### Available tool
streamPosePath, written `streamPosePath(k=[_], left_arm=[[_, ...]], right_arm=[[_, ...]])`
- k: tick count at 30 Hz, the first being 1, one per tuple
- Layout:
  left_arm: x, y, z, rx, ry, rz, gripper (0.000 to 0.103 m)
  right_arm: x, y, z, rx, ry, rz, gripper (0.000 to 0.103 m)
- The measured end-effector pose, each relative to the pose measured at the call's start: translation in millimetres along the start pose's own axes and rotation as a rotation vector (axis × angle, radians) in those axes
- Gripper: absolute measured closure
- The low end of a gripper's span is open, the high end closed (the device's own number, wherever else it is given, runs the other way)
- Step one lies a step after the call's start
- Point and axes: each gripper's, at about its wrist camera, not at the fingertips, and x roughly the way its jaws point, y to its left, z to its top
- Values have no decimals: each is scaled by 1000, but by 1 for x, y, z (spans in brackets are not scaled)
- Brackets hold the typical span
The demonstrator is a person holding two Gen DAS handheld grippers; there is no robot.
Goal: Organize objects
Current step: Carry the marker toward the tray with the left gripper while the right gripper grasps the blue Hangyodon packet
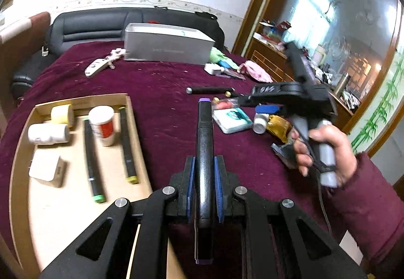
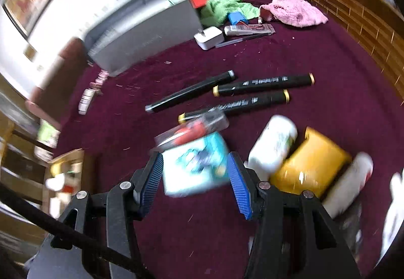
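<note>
closest in, the left gripper (image 1: 204,185) is clenched on one black marker (image 1: 205,152) with purple ends, pointing straight ahead. left of it, a wooden tray (image 1: 19,152) holds two markers, two white bottles, one yellow roll and one white box. the right gripper (image 2: 195,175) stands spread over a teal-and-white packet (image 2: 194,165), pads not touching it. beyond it lie three more black markers (image 2: 262,82); to its right, two white bottles and one yellow packet (image 2: 310,163).

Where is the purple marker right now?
In the left wrist view, the purple marker is clamped in the left gripper, held over the maroon cloth just right of the wooden tray.
</note>
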Motion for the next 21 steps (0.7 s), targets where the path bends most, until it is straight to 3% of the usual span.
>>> streamPosePath(k=[3,5,7,10,11,13,16,21], left_arm=[[-6,18,0,-35,-13,-4,91],[-8,30,-2,-58,-18,4,91],[-8,41,-4,-84,-14,4,91],[-10,51,-8,-95,-14,13,91],[-10,54,-8,-98,-15,16,91],[-13,59,-9,-97,-20,22,91],[-20,66,-12,-104,-34,40,91],[-27,80,-17,-129,-33,75,91]], right_arm=[[26,2,7,-25,60,-117,51],[34,2,4,-23,94,-97,50],[35,4,-7,-6,149,4,50],[31,7,-32,61,291,294,50],[25,7,-39,66,307,343,50],[12,7,-41,26,250,291,49],[2,14,-38,-70,164,134,41],[13,32,-34,-120,138,67,41]])
